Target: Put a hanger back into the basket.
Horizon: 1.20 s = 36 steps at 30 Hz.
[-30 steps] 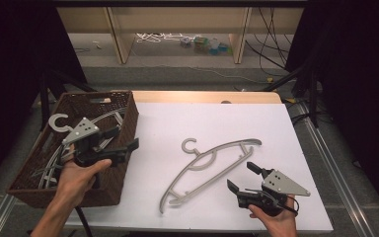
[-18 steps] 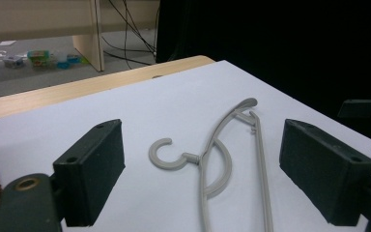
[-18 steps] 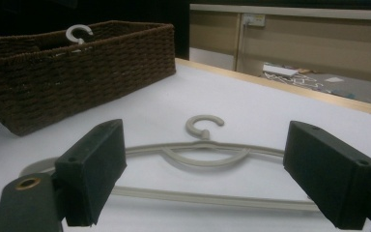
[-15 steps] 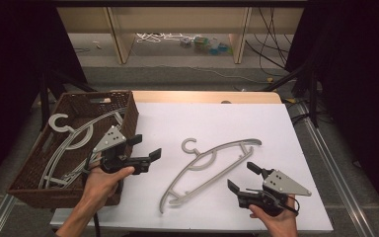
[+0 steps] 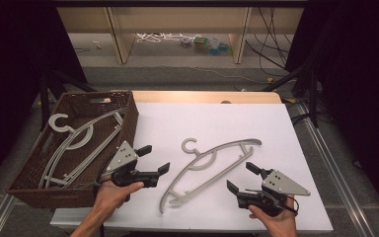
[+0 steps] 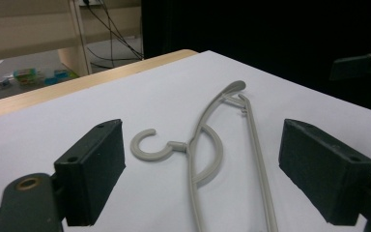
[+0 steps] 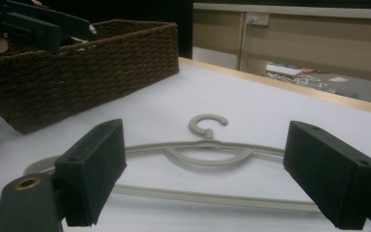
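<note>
A grey plastic hanger (image 5: 212, 165) lies flat on the white table top, its hook pointing to the far left. My left gripper (image 5: 155, 159) hovers open just left of it, with the hanger (image 6: 207, 145) straight ahead between its jaws and nothing held. Near the front edge, at the hanger's right, my right gripper (image 5: 242, 177) is open too. It faces the hanger (image 7: 207, 157) and grips nothing. A second grey hanger (image 5: 74, 143) lies inside the brown wicker basket (image 5: 128, 118) at the left.
The wicker basket (image 7: 87, 67) stands on the table's left part, its wall close beside my left hand. Beyond the table's wooden far edge (image 5: 202, 96) is a low shelf with cables and small items on the floor. White table surface lies open at the far right.
My left gripper has moved right, from above the basket out over the table to the hanger's left side. The right gripper and the hanger have stayed put.
</note>
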Tool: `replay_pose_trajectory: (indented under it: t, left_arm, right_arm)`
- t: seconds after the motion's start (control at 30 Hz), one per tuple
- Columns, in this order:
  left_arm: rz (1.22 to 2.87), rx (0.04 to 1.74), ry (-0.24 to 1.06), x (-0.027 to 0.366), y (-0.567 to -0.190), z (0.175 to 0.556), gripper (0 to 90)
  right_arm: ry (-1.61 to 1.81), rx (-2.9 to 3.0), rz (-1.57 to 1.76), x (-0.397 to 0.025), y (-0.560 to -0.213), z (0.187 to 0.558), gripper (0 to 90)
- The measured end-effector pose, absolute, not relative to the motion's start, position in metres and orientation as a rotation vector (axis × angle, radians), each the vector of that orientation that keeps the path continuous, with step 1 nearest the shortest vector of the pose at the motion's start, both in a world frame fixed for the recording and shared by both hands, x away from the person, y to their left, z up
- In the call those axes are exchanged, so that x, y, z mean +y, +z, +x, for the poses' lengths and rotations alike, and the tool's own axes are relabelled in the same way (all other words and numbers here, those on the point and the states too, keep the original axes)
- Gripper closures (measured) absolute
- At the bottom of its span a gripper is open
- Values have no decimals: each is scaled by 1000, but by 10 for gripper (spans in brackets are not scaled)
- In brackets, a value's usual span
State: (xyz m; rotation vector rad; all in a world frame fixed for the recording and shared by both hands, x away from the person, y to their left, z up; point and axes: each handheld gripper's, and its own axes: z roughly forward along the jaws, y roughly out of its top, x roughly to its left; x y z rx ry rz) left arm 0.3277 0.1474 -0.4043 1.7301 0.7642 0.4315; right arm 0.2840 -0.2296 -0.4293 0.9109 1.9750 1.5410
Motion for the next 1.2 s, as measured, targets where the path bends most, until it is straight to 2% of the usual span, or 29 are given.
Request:
replay_pose_trajectory:
  t: [0.6, 1.2]
  left_arm:
    - [1740, 764, 464, 164, -421, 321, 164]
    - [1816, 802, 407, 146, -430, 325, 160]
  right_arm:
    - [1532, 1977, 921, -231, -430, 284, 160]
    - [1534, 1982, 938, -232, -431, 284, 160]
